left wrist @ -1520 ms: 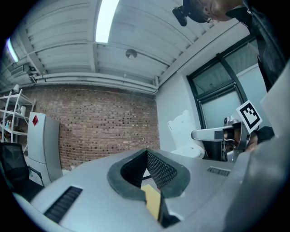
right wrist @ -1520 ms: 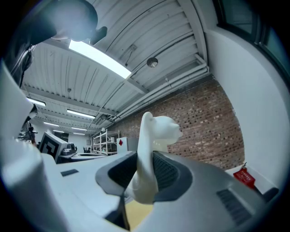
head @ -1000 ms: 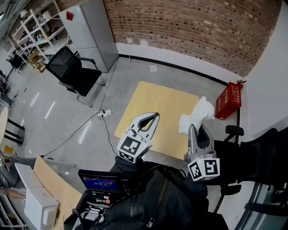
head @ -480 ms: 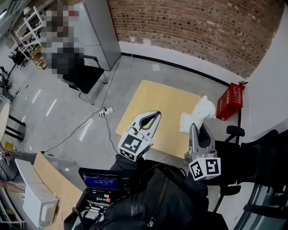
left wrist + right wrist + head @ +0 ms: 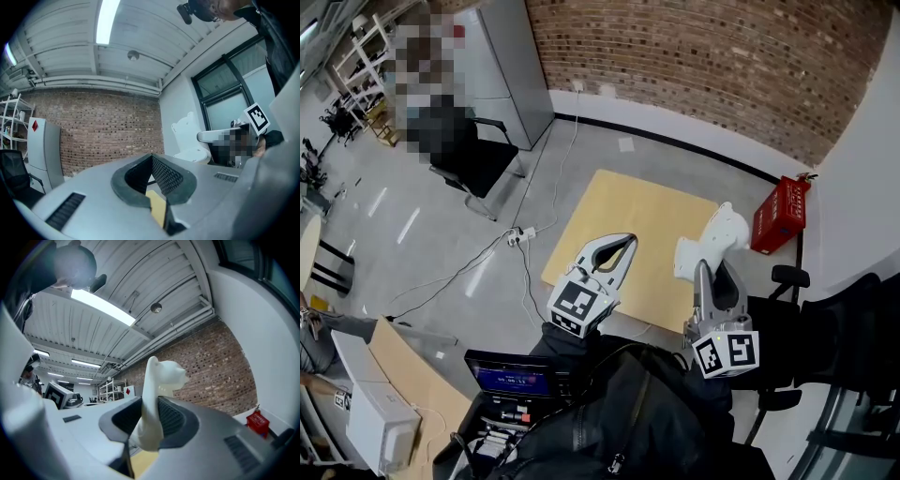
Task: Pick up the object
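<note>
A white animal-shaped figure (image 5: pixel 713 238) is held up in the air over the right side of the yellow table (image 5: pixel 623 211). My right gripper (image 5: pixel 715 269) is shut on its lower part. In the right gripper view the figure (image 5: pixel 157 380) stands up between the ribbed pads (image 5: pixel 172 420), its head above the jaws. My left gripper (image 5: pixel 622 246) hovers over the table's near edge, shut, with its tips together and nothing in it. In the left gripper view (image 5: pixel 152 159) the pads meet, and the white figure (image 5: pixel 190 140) shows off to the right.
A red crate (image 5: pixel 779 214) stands on the floor right of the table. A black office chair (image 5: pixel 461 150) and a grey cabinet (image 5: pixel 502 66) are at the far left. A power strip (image 5: pixel 517 238) with cables lies left of the table. An open case with a screen (image 5: pixel 511 382) is near my body.
Both grippers keep their pose and the figure stays in the right jaws. Only the head view drifts slightly.
</note>
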`<move>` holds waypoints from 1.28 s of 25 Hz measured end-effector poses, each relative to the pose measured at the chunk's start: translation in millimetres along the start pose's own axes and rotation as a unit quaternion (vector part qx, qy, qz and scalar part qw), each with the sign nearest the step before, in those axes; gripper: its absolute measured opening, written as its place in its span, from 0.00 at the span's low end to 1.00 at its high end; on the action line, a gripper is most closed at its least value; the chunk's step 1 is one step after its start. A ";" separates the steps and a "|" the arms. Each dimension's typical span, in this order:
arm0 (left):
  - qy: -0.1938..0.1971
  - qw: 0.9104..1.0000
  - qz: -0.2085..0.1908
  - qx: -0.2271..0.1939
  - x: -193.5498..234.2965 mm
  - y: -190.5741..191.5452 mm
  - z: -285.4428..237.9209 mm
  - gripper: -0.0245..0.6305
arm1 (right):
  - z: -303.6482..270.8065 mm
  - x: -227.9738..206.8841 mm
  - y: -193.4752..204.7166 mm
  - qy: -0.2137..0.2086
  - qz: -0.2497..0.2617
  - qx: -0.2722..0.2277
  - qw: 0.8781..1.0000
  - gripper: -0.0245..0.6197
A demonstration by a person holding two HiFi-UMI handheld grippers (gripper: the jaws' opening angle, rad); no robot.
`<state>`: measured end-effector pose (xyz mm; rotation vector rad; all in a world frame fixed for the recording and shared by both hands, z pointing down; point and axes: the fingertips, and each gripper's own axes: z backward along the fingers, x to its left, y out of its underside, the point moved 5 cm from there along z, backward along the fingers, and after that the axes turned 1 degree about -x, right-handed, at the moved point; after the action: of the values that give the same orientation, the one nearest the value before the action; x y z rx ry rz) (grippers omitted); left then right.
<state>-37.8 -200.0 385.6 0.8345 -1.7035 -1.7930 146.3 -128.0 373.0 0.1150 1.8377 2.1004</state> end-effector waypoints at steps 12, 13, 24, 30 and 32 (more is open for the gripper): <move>0.000 1.000 0.000 0.003 -3.6 -1.7 -0.8 0.04 | 1.4 0.1 -2.7 0.000 0.009 0.001 1.000 0.22; -0.001 1.000 0.000 0.003 -2.3 -1.3 -0.6 0.03 | 0.2 0.9 -2.4 -0.001 0.010 0.002 1.000 0.22; -0.007 1.000 0.001 0.009 -6.9 4.6 -1.7 0.03 | 2.7 -4.5 2.3 -0.015 -0.009 0.000 1.000 0.22; -0.007 1.000 0.004 0.012 -3.3 7.0 0.0 0.04 | 0.4 -3.9 5.5 -0.013 -0.020 0.002 1.000 0.22; -0.006 1.000 0.004 0.015 -3.0 8.1 -1.1 0.03 | 0.1 -6.4 6.3 -0.013 -0.031 0.001 0.999 0.22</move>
<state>-35.3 -199.0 393.9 0.8303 -1.7426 -1.7745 151.0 -130.5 380.3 0.0845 1.8044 2.0459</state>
